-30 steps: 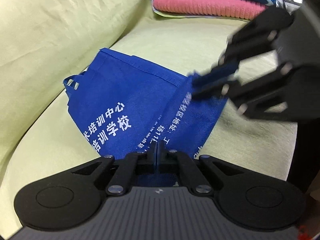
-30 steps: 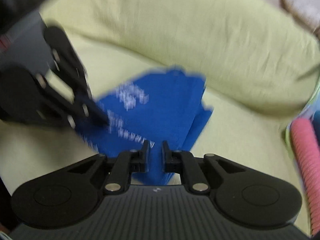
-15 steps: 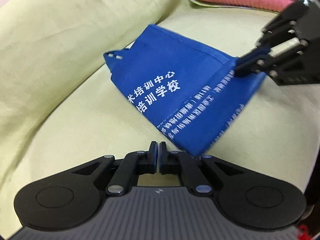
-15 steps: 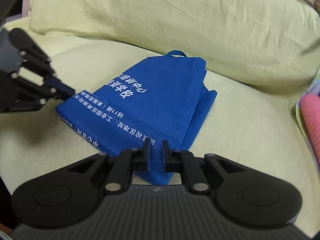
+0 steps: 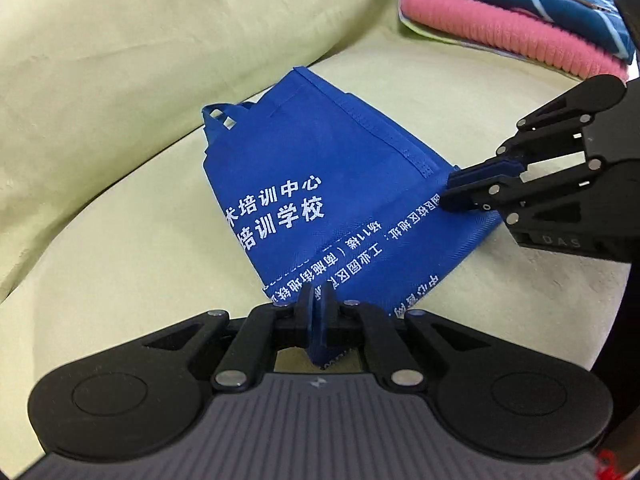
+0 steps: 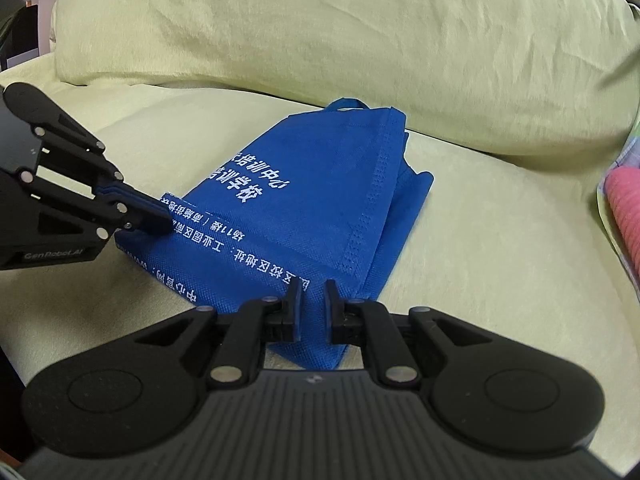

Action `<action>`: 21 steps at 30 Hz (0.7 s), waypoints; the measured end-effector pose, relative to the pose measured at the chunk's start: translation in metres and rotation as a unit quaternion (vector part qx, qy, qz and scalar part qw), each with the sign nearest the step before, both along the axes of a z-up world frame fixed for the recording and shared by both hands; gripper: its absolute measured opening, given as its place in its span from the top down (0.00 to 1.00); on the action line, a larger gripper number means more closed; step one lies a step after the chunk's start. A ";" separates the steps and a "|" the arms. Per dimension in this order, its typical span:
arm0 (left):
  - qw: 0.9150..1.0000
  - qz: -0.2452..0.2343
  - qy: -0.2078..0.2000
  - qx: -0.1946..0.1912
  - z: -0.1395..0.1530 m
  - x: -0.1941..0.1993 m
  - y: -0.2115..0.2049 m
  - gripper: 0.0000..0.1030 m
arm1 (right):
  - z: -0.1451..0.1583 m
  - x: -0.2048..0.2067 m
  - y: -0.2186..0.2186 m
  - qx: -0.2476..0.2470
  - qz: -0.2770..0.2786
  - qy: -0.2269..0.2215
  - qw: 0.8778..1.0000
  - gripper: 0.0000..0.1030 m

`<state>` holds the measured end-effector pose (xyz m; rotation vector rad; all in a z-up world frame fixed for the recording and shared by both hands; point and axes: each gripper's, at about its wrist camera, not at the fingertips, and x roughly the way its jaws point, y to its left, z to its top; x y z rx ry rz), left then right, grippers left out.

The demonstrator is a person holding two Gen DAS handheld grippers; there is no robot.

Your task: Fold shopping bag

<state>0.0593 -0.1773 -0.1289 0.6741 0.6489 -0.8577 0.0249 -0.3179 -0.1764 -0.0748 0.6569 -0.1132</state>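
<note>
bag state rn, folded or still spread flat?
Folded, at least once: the blue bag lies doubled on the sofa cushion, layered edges showing along one side.

Soft, even daylight, perhaps from above; sharp centres, fisheye-bent edges, dark vignetted corners.
</note>
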 end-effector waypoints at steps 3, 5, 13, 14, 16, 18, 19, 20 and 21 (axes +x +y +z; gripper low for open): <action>1.000 -0.002 -0.004 0.005 0.000 -0.001 0.001 1.00 | -0.001 0.000 0.001 0.002 -0.002 -0.003 1.000 0.92; 1.000 0.000 -0.001 0.002 -0.001 -0.001 0.002 1.00 | -0.002 -0.001 0.002 0.001 -0.003 -0.005 1.000 0.92; 0.983 -0.128 -0.126 0.028 -0.012 -0.044 0.031 0.53 | -0.002 -0.002 -0.002 0.010 0.000 -0.009 1.000 0.92; 0.974 -0.155 -0.159 0.047 -0.018 -0.054 0.037 0.53 | -0.002 -0.003 -0.002 0.012 0.000 -0.010 1.000 0.92; 0.954 -0.200 -0.209 0.084 -0.030 -0.069 0.045 0.53 | -0.003 -0.004 -0.002 0.013 -0.001 -0.013 1.000 0.92; 0.935 -0.234 -0.242 0.113 -0.043 -0.076 0.049 0.52 | -0.004 -0.005 -0.002 0.012 -0.001 -0.016 1.000 0.92; 0.924 -0.247 -0.265 0.124 -0.048 -0.078 0.048 0.52 | -0.004 -0.005 -0.002 0.013 -0.001 -0.017 1.000 0.92; 0.910 -0.261 -0.292 0.135 -0.053 -0.080 0.047 0.52 | -0.004 -0.005 -0.002 0.014 -0.002 -0.017 1.000 0.92; 0.897 -0.275 -0.313 0.146 -0.058 -0.080 0.045 0.53 | -0.004 -0.006 -0.002 0.014 -0.002 -0.018 1.000 0.92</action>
